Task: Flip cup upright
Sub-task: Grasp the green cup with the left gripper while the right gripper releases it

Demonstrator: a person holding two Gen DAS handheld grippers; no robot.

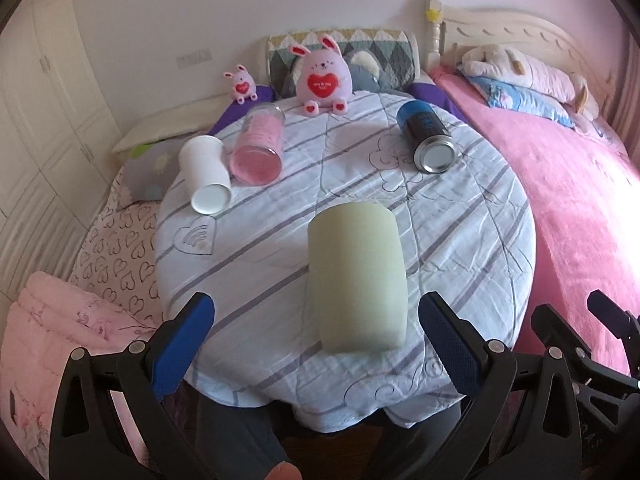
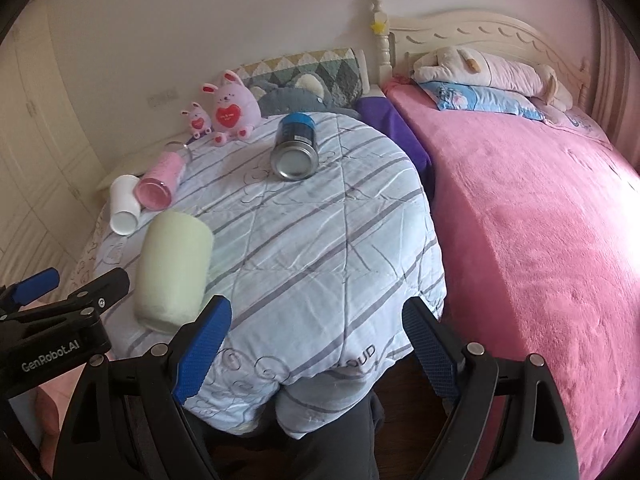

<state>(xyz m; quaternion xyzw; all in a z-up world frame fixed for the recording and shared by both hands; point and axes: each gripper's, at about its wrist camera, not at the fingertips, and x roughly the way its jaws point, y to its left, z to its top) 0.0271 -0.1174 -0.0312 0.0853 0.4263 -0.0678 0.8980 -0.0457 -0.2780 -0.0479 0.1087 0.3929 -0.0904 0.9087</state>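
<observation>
Left wrist: pink-filled jar (image 1: 259, 147) lying beside toppled white cup (image 1: 205, 175).

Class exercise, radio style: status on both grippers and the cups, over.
Left gripper open, astride pale green cup, no contact. Right gripper open, empty. All four cups lying down. Path unobstructed.

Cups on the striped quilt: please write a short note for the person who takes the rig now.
Left gripper: open, empty, lined up with the pale green cup, which lies on its side.
Right gripper: open, empty, over the quilt.
White cup, pink glass and blue can also lie on their sides.
Done: nothing upright.
Left: grasp the green cup and stand it up.
</observation>
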